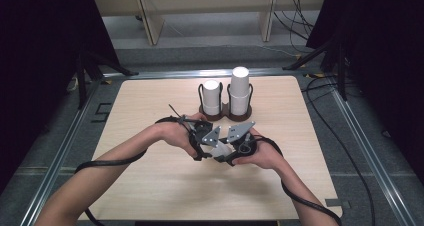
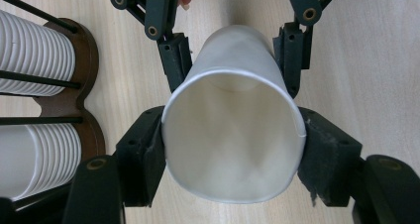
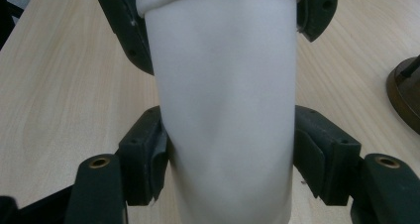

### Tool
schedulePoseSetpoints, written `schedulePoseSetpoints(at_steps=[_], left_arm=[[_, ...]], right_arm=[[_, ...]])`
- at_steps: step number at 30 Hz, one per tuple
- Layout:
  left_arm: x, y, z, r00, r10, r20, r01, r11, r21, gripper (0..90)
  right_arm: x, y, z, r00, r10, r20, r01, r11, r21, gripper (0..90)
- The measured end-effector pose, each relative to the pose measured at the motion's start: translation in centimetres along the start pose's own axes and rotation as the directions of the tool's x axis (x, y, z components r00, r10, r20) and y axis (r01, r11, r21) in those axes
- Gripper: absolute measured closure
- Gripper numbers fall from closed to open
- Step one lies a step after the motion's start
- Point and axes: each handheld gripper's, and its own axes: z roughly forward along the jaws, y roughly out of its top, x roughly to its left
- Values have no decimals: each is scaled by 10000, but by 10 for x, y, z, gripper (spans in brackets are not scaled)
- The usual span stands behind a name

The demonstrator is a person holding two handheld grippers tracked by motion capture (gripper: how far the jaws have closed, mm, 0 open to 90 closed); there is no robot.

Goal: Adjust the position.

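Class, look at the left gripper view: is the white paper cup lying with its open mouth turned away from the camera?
No. The white paper cup shows its rolled rim and hollow inside toward the camera.

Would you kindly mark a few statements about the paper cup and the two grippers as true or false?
1. Both grippers clamp the same white paper cup. True.
2. The left gripper holds the cup near its open rim. True.
3. The right gripper hangs open, away from the cup. False: its pads press on the cup's wall.
4. The brown cup holder on the table stands empty. False: it holds two stacks of white cups.
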Motion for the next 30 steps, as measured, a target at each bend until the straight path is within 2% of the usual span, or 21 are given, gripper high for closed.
schedulePoseSetpoints(at_steps=[1, 2, 3, 5, 6, 9, 11, 12, 15, 16, 17, 19, 22, 24, 25, 27, 28, 29, 30], left_arm=[[0, 0, 0, 10000, 58, -19, -58, 9999, -99, 327], [2, 0, -2, 9996, 281, 10, -281, 9996, -25, 321], [2, -1, -3, 9996, 265, 24, -264, 9996, -92, 308], [1, -2, -4, 9989, 401, -259, -415, 9976, -556, 283], [1, -3, -5, 9985, 386, -396, -417, 9959, -807, 266], [0, -6, -9, 9959, 343, -837, -459, 9889, -1416, 188], [-2, -9, -12, 9948, 196, -1003, -386, 9809, -1908, 142], [-3, -11, -13, 9936, 74, -1127, -313, 9768, -2119, 141], [-8, -18, -19, 9882, -499, -1449, 47, 9551, -2964, 125], [-8, -21, -21, 9867, -671, -1477, 185, 9510, -3086, 122], [-10, -24, -21, 9828, -1002, -1552, 415, 9382, -3435, 120], [-12, -32, -22, 9754, -1423, -1684, 678, 9205, -3849, 119], [-15, -45, -22, 9614, -2011, -1878, 1052, 8994, -4244, 117], [-18, -53, -21, 9517, -2364, -1960, 1281, 8857, -4462, 115], [-21, -57, -21, 9461, -2551, -1996, 1394, 8770, -4598, 113], [-27, -66, -19, 9279, -3073, -2111, 1692, 8516, -4962, 111], [-30, -70, -19, 9153, -3415, -2135, 1899, 8334, -5190, 110], [-33, -75, -18, 9026, -3725, -2157, 2080, 8162, -5390, 112], [-36, -79, -17, 8910, -3974, -2196, 2190, 7999, -5587, 111]], right_arm=[[0, 0, 0, 9999, -109, -14, 109, 9999, -33, 354], [1, 0, 0, 10000, -11, 10, 11, 10000, -7, 355], [1, 0, -1, 10000, -35, -6, 35, 10000, -33, 354], [1, -1, -2, 10000, -80, 58, 81, 9999, -119, 353], [2, -2, -3, 9999, 98, 60, -98, 9999, -133, 353], [2, -5, -5, 9994, -100, 337, 112, 9993, -356, 353], [4, -8, -6, 9989, 189, 433, -166, 9984, -537, 353], [4, -10, -7, 9982, 54, 605, -13, 9977, -671, 352], [7, -17, -10, 9953, 530, 812, -439, 9931, -1092, 352], [7, -19, -11, 9938, 637, 912, -523, 9911, -1223, 352], [7, -22, -12, 9924, 711, 1005, -569, 9887, -1384, 352], [7, -26, -15, 9897, 835, 1159, -656, 9865, -1502, 351], [9, -31, -18, 9852, 1137, 1287, -901, 9803, -1759, 350], [9, -33, -21, 9831, 1068, 1490, -765, 9776, -1961, 350], [10, -33, -22, 9809, 1232, 1503, -909, 9744, -2054, 350], [10, -35, -25, 9766, 1346, 1677, -925, 9671, -2371, 349], [10, -36, -27, 9732, 1514, 1729, -1059, 9632, -2472, 349], [10, -37, -28, 9688, 1563, 1922, -1000, 9566, -2737, 349], [10, -39, -29, 9667, 1796, 1826, -1223, 9502, -2868, 349]])
